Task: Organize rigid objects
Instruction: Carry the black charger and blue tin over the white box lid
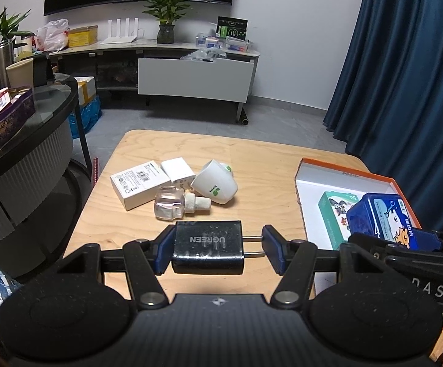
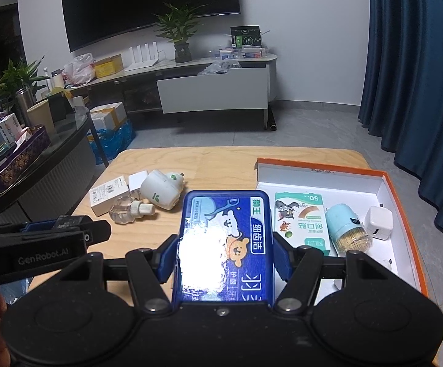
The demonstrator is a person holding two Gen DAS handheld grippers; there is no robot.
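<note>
The left gripper (image 1: 218, 252) is clamped on a black UGREEN charger (image 1: 207, 250), one pad against its body and the other against the tips of its 2 prongs, which point toward 3 o'clock. The right gripper (image 2: 226, 255) is clamped on a blue dental floss box (image 2: 226, 244), a pad pressing each long side, and holds it just at the left rim of the orange tray (image 2: 405, 208).

From the left wrist, past the charger at 12 o'clock, a clear refill bottle (image 1: 175, 203) lies on its side on the wooden table (image 1: 252, 159), its white cap toward 3 o'clock. Just beyond it lies a white plug-in vaporizer (image 1: 216, 183), tipped over. At 11 o'clock are a flat white box (image 1: 138, 185) and a small white adapter (image 1: 178, 169), close together.

From the right wrist, the tray sits at 1 to 3 o'clock on the table. Inside it lie a green bandage box (image 2: 302, 220), a pale blue toothpick holder (image 2: 348, 226) on its side just right of it, and a white cube charger (image 2: 379, 221) farther right.
</note>
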